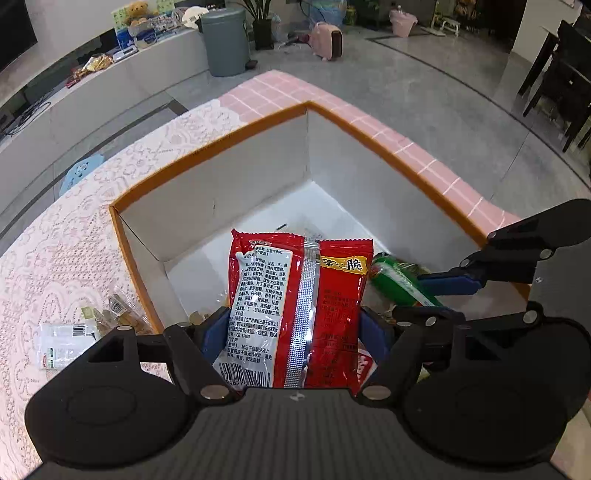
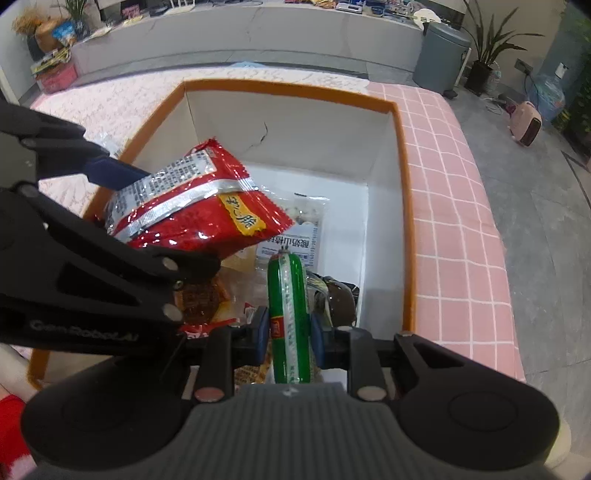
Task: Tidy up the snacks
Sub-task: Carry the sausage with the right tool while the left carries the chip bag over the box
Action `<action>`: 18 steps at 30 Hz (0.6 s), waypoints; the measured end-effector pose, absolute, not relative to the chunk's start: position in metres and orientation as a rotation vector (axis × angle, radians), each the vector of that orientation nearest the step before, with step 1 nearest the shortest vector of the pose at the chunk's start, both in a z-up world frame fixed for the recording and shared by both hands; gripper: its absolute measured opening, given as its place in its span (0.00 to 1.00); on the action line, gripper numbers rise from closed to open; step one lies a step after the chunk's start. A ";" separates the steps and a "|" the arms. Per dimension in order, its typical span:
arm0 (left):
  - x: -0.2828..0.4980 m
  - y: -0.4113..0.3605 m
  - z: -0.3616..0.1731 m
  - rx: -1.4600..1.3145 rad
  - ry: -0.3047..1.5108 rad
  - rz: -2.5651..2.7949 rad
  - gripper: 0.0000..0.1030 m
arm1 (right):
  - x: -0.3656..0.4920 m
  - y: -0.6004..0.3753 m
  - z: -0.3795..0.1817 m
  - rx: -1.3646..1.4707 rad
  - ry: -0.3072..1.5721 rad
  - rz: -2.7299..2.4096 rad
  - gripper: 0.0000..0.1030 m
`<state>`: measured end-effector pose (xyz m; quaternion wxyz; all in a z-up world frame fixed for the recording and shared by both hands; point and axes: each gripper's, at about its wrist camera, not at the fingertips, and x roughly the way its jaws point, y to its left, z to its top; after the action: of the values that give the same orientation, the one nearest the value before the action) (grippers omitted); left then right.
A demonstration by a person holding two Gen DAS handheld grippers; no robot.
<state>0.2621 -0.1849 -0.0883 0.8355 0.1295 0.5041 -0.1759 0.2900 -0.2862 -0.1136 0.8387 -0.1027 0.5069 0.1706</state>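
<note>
From the left wrist view, the left claw (image 1: 295, 325) is clenched on a red snack packet (image 1: 299, 306), its blue pads pressing the two long edges so the packet stands upright over the open box (image 1: 207, 155), presumably so it can drop in cleanly; the right claw (image 1: 448, 284) reaches in from the right beside it, carrying a green sausage stick (image 1: 397, 282); the box has an orange rim and white inner walls, and sits on a counter (image 1: 74, 236) under a lace cloth with a pink checked cloth beyond; a few clear-wrapped snacks (image 1: 92, 325) lie outside the box on the lace, likely awaiting their turn; a grey bin (image 1: 225, 40) and a pink heater (image 1: 327, 38) stand on the grey floor.

From the right wrist view, the right claw grasps the sausage stick across its middle, holding it lengthwise above the box interior; the red packet hangs tilted just to its left; several packets (image 2: 303, 236) already lie on the box floor; a long pale ledge (image 2: 258, 33) holding clutter runs behind the counter.
</note>
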 end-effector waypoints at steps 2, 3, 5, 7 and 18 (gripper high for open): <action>0.265 -0.185 -0.095 0.289 1.077 -0.371 0.82 | 0.293 -0.285 -0.118 -0.225 1.081 0.363 0.20; 0.266 -0.185 -0.097 0.289 1.078 -0.371 0.82 | 0.295 -0.285 -0.120 -0.222 1.087 0.365 0.21; 0.267 -0.183 -0.099 0.279 1.087 -0.377 0.82 | 0.296 -0.284 -0.122 -0.226 1.091 0.376 0.21; 0.268 -0.180 -0.100 0.276 1.090 -0.379 0.82 | 0.298 -0.282 -0.123 -0.237 1.092 0.384 0.21; 0.266 -0.165 -0.092 0.180 1.104 -0.364 0.89 | 0.294 -0.279 -0.116 -0.255 1.100 0.378 0.41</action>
<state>0.2657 -0.1646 -0.0920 0.8319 0.0847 0.5209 -0.1717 0.2939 -0.2792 -0.1163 0.8279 -0.1201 0.5181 0.1782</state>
